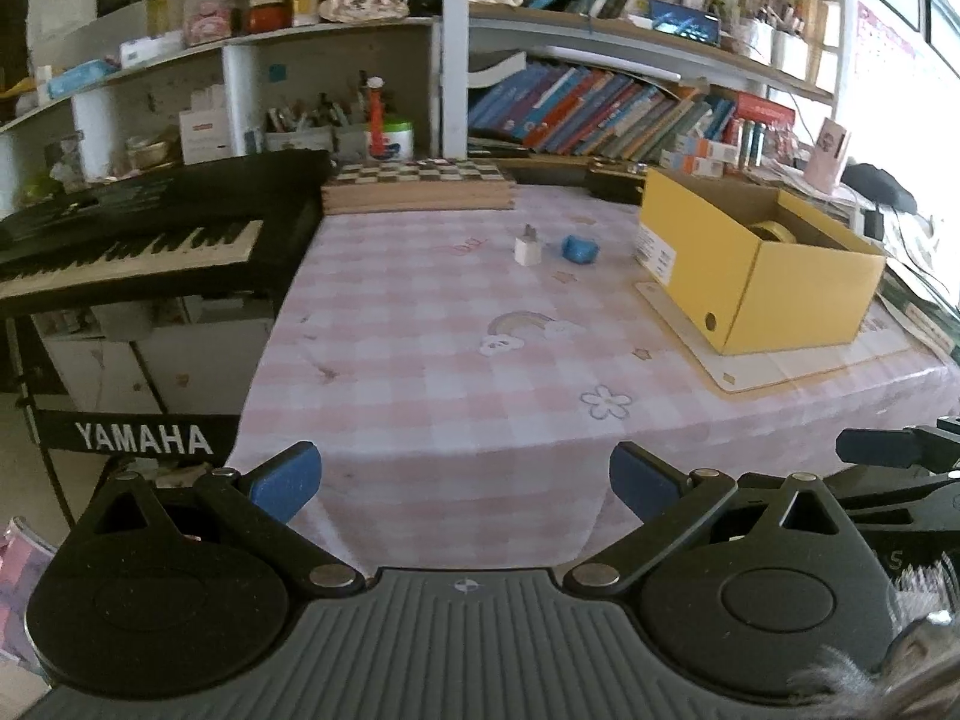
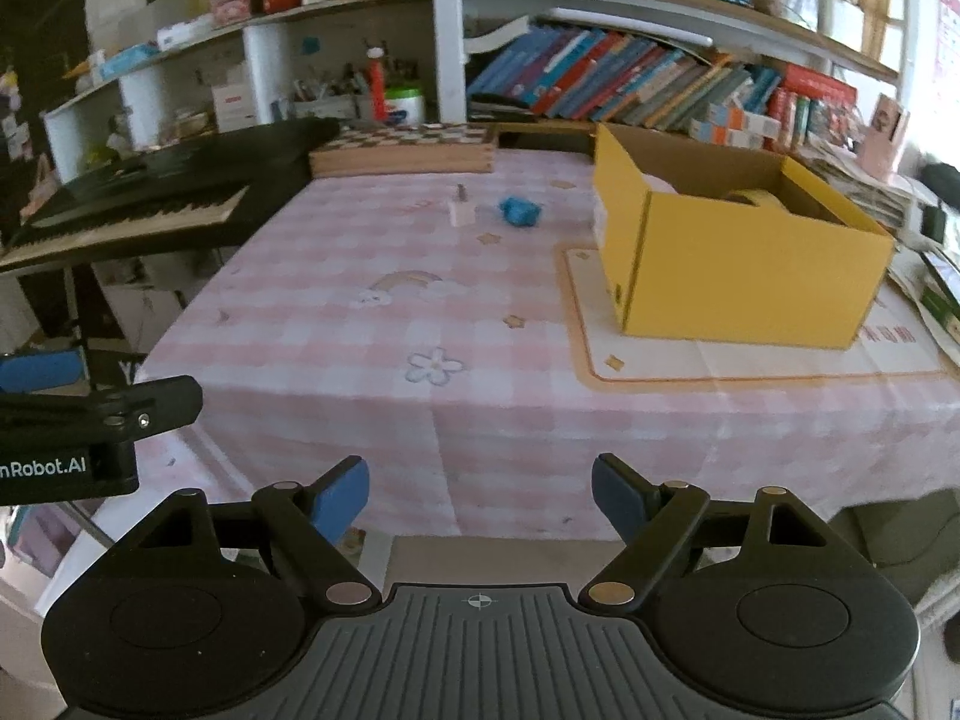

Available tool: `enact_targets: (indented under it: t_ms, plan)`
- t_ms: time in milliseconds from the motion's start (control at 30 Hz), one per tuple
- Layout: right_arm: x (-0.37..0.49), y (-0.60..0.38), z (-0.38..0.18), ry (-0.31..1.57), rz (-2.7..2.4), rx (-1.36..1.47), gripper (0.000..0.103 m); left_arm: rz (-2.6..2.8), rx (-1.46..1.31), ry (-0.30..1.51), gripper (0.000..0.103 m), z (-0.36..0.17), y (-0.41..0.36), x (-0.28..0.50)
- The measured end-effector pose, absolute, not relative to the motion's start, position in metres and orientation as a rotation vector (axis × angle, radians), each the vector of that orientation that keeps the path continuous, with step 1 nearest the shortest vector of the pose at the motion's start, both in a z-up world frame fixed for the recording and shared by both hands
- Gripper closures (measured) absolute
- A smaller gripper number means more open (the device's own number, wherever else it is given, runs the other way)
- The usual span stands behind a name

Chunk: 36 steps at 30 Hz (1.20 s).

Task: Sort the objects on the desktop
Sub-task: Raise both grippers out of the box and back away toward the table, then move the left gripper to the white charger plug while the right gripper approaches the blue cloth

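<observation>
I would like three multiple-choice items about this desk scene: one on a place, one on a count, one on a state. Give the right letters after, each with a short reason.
1. Where does the yellow box stand?
A. on the keyboard
B. on a mat at the right part of the table
C. on the bookshelf

2. How many small loose things lie on the checked cloth in front of the chessboard?
A. two
B. four
C. none

3. How stand the jaws of the right gripper?
A. shut on the blue thing
B. shut on nothing
C. open, with nothing between them

Answers:
1 B: the box rests on a pale mat with an orange border.
2 A: only a white charger plug and a small blue thing, side by side.
3 C: the blue pads stand wide apart over bare cloth.
</observation>
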State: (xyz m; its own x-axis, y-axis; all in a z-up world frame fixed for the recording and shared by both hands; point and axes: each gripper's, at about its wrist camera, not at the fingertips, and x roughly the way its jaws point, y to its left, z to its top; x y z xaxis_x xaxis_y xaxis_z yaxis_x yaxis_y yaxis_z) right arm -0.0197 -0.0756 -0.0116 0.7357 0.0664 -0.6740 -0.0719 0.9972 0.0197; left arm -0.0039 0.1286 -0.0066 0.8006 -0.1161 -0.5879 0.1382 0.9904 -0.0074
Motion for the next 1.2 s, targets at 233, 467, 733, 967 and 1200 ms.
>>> enact_targets:
  t_ms: [233,467,733,967,1200]
  plan:
    - [-0.013,-0.067,-0.008,0.726,0.107,-0.020,0.019,-0.115,0.023,0.616,0.000,-0.003,0.138,-0.002]
    - [-0.003,-0.058,-0.007,0.712,0.140,-0.032,0.019,-0.089,0.014,0.614,0.000,-0.003,0.145,0.004]
    - [0.016,-0.056,-0.009,0.701,0.154,-0.030,0.019,-0.095,0.021,0.618,0.000,-0.004,0.144,0.020]
    - [0.042,-0.057,-0.014,0.724,0.151,-0.032,0.019,-0.103,0.010,0.636,0.000,-0.009,0.141,0.051]
    - [0.073,-0.063,-0.018,0.739,0.136,-0.041,0.020,-0.127,0.008,0.649,0.000,-0.015,0.133,0.090]
